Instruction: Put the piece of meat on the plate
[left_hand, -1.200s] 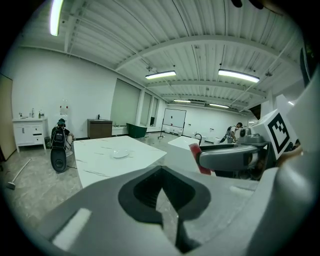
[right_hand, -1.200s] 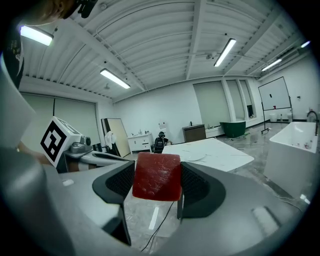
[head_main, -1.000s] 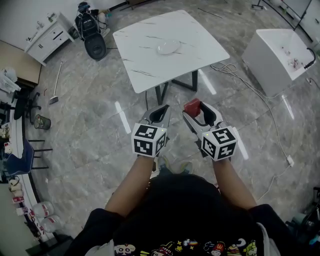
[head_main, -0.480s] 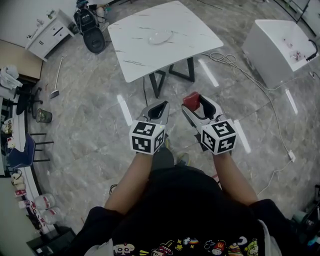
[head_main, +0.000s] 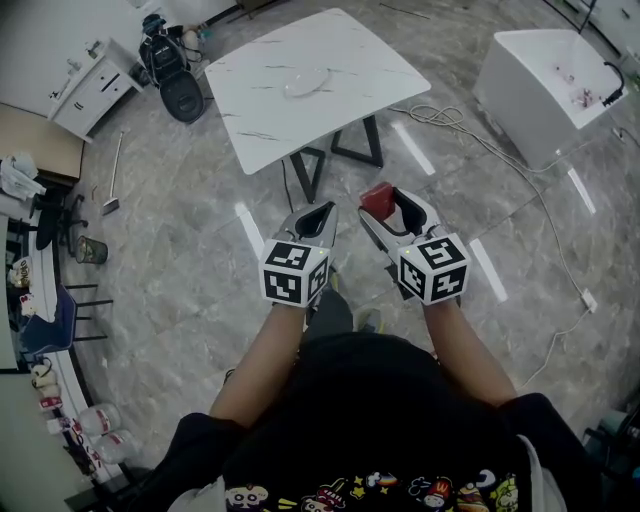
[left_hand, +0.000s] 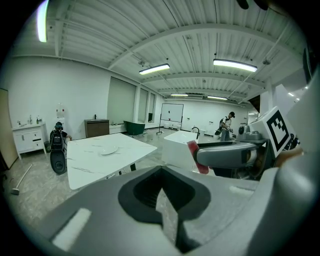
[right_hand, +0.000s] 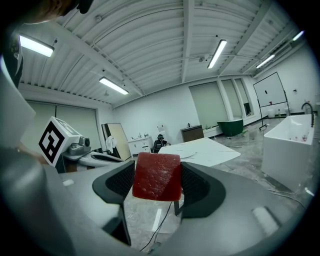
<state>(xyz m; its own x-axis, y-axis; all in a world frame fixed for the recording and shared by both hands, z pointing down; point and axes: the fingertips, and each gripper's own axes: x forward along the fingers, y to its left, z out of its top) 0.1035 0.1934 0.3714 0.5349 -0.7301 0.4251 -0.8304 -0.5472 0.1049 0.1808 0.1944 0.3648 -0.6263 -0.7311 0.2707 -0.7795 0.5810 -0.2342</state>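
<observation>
the right hand-held gripper (head_main: 392, 212) is closed on the piece of meat (right_hand: 156, 176), a red, roughly square slab pinched between the two dark ribbed pads. the jaws stand only as far apart as the slab is thick. the slab stands upright and tilts a little, and its top edge rises above the pads. in the head view the meat shows as a red block at the very tip of this hand-held gripper, in the air over the grey marbled floor (head_main: 190, 250).

the left hand-held gripper (head_main: 316, 217) is just beside the right one, level with it and to its left. its jaws are drawn together, the pads meeting along a thin seam, and there is nothing between them.

the table (head_main: 345, 110), white with faint dark veins, stands ahead of both hand-held grippers and well apart from them. the plate (head_main: 306, 82), pale and shallow, lies on the table's far half, ahead of the left hand-held gripper and a little to its left. it is bare. the meat is nowhere near it.

ahead and to the right of the right hand-held gripper stands a white tub (head_main: 540, 80), with a cable (head_main: 470, 135) trailing over the floor between it and the table. a white cabinet (head_main: 92, 78) stands far ahead and left of the left hand-held gripper.
</observation>
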